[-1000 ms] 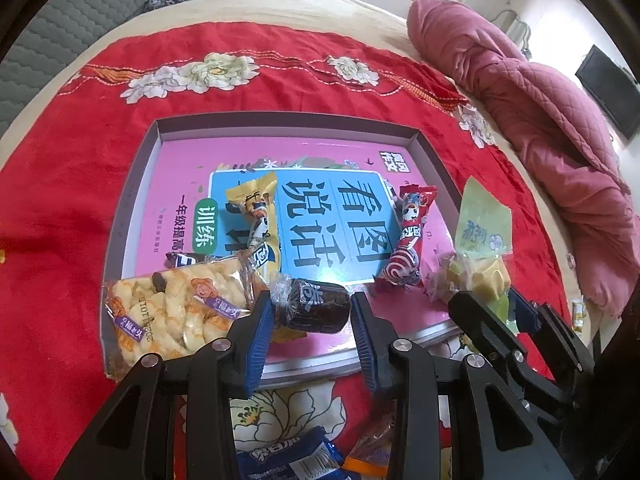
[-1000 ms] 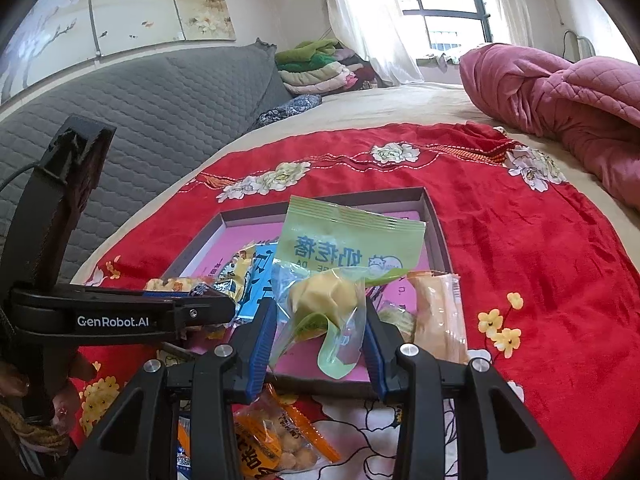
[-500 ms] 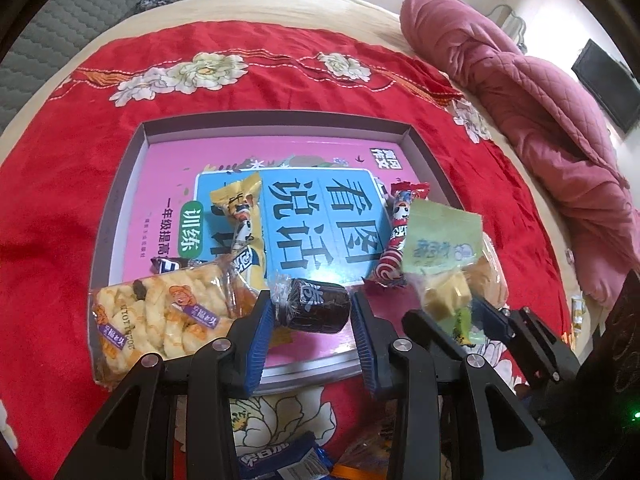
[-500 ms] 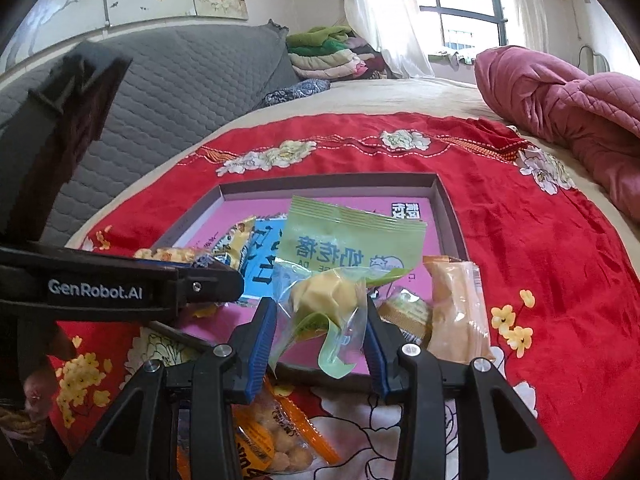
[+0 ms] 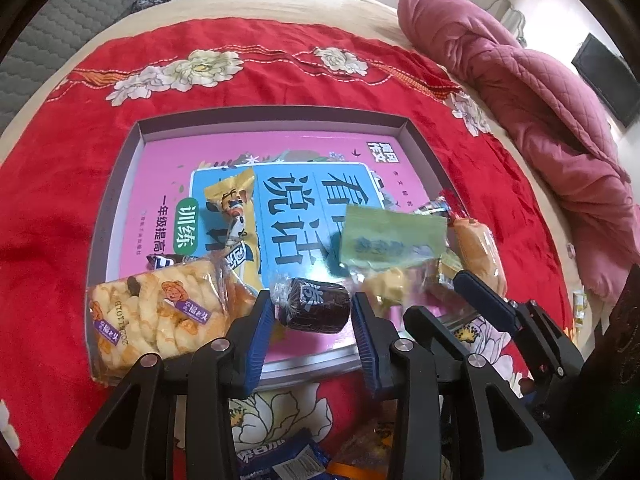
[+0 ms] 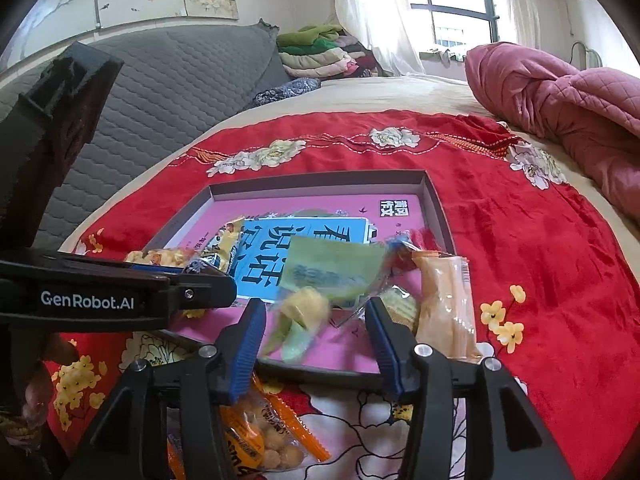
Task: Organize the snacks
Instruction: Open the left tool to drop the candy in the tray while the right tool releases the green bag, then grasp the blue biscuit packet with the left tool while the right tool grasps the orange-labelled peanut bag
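Note:
A grey-rimmed box lid point(image 5: 120, 184) with a pink and blue printed bottom lies on the red blanket. My left gripper point(image 5: 314, 312) is shut on a small dark wrapped snack point(image 5: 316, 310) over the lid's near edge. My right gripper point(image 6: 316, 328) is open; a green packet with yellow pieces point(image 6: 328, 276) is blurred, dropping loose between its fingers over the lid. The packet also shows in the left wrist view point(image 5: 390, 236). In the lid lie a twisted pastry pack point(image 5: 160, 316), a yellow packet point(image 5: 236, 208) and a red candy point(image 5: 444, 204).
An orange-brown bread pack point(image 6: 444, 300) leans at the lid's right near corner. Loose snacks lie on the blanket below the grippers: an orange nut pack point(image 6: 260, 436) and a blue packet point(image 5: 280, 460). A pink quilt point(image 5: 540, 92) is heaped to the right.
My right gripper has opened and let go of the green packet, which falls into the lid. My left gripper keeps its hold on the dark snack and has barely moved.

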Motion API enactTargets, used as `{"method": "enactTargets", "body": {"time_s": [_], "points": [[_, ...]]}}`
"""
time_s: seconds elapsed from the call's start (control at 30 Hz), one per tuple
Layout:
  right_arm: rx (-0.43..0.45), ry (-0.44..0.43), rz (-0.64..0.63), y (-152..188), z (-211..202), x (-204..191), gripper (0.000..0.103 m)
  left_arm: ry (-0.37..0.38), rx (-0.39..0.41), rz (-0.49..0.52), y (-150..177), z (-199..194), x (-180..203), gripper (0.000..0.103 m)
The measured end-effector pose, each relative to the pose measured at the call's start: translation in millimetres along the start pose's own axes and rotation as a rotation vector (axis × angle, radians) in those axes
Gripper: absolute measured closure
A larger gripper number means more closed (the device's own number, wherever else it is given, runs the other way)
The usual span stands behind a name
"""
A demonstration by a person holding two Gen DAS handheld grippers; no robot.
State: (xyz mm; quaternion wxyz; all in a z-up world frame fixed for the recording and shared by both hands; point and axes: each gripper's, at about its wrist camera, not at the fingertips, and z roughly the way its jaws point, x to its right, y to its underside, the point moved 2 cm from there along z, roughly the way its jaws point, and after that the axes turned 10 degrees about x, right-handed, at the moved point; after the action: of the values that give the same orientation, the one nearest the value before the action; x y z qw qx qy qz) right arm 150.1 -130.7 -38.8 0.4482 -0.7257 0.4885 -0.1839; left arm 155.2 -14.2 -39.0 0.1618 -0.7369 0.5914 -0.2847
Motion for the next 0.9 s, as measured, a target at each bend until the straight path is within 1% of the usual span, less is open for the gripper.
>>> {"method": "enactTargets", "body": {"time_s": [0.07,0.13,0.17,0.3,0.47,0.57,0.73,0.9], "points": [[0.006,-0.001,0.004,-1,-3,0,0.051,0.001,-0.004,-0.001,0,-1,0,0.06],[0.016,-0.005,0.015,-4,-7,2,0.046,0.003,0.002,-0.001,0,-4,0,0.06],[0.019,-0.006,0.018,-4,-9,2,0.045,0.006,0.005,0.0,0,-6,0,0.06],[0.032,-0.01,0.042,-8,-18,8,0.045,0.013,0.019,0.001,-3,-15,2,0.055],[0.029,-0.025,0.08,-8,-30,15,0.042,0.031,0.022,-0.014,-1,-32,-4,0.054],[0.011,-0.041,0.11,-6,-37,17,0.041,0.038,0.012,-0.017,5,-42,-10,0.052],[-0.058,-0.076,0.186,4,-44,14,0.04,0.055,-0.024,-0.027,23,-55,-25,0.05],[-0.106,-0.077,0.206,13,-46,8,0.039,0.082,-0.062,0.03,49,-62,-35,0.048]]}}
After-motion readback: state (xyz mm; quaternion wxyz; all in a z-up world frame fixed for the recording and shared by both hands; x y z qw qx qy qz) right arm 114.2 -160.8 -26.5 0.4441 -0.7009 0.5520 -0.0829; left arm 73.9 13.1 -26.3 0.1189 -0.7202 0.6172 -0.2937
